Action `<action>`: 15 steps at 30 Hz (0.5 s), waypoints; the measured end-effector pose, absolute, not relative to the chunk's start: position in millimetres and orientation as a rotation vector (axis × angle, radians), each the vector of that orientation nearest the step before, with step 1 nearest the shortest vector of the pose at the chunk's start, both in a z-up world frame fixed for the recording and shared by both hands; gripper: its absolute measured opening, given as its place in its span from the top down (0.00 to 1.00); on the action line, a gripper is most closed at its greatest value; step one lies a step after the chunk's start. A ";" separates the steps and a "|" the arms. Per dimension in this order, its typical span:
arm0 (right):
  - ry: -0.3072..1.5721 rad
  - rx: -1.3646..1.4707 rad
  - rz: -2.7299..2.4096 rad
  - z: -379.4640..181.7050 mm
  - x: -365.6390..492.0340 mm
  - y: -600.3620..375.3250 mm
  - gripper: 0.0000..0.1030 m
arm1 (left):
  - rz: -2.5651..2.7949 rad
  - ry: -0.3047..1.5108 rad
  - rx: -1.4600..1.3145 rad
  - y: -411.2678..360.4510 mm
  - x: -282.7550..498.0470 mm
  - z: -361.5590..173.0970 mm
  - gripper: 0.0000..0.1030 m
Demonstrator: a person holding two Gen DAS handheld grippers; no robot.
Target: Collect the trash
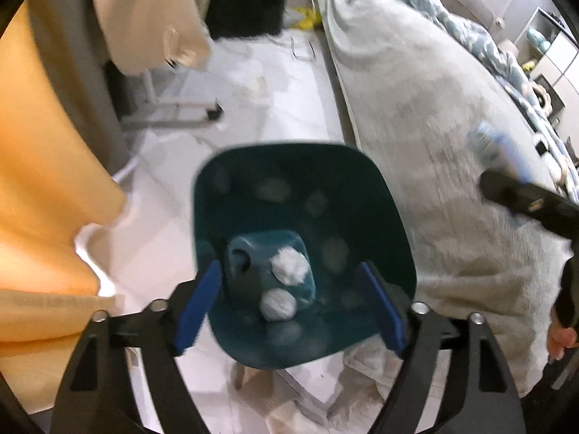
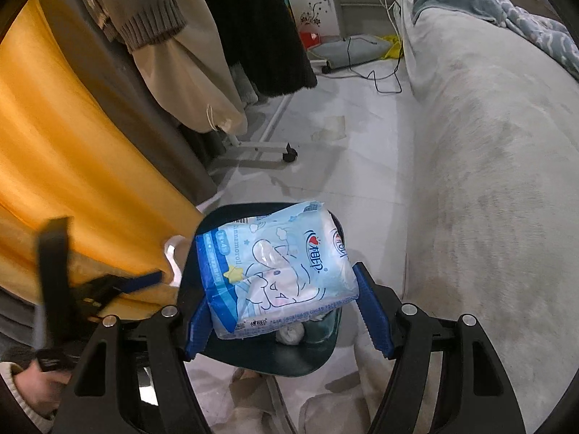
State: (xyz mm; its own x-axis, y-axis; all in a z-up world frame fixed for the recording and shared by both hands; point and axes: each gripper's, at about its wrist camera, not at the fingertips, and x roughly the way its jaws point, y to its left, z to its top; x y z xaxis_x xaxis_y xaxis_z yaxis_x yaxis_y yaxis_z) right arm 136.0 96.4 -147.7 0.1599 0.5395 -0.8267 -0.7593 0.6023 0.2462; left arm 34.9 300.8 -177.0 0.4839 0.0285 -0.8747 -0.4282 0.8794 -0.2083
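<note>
Your right gripper (image 2: 286, 307) clamps the tissue pack (image 2: 278, 271) crosswise between its jaws, directly above the dark bin (image 2: 260, 356), while your left gripper (image 1: 289, 303) hangs wide and empty over it.

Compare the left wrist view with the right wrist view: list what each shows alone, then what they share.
Left wrist only: the open left gripper over the bin's inside, with white tissue wads at the bottom. Right wrist only: the right gripper shut on a blue tissue pack, plus a black cable on the floor. Shared: the dark teal bin, yellow curtain, grey bed cover.
</note>
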 end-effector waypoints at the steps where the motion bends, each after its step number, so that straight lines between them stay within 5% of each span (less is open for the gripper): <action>1: 1.058 -0.260 0.936 -151.2 137.3 98.1 0.31 | 0.296 1.017 -0.427 302.6 31.3 -172.2 0.18; 15: 1.129 -0.397 0.913 -200.6 138.4 127.9 0.31 | 0.295 0.762 -0.240 279.4 16.2 -74.8 0.14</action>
State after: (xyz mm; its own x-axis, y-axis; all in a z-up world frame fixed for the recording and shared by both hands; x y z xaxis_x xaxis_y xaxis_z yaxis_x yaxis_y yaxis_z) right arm 138.4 127.9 -200.6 0.1308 0.4206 -0.8978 -0.7900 0.5914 0.1619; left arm 16.2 279.4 -74.8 0.6860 0.1749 -0.7062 -0.3469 0.9319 -0.1061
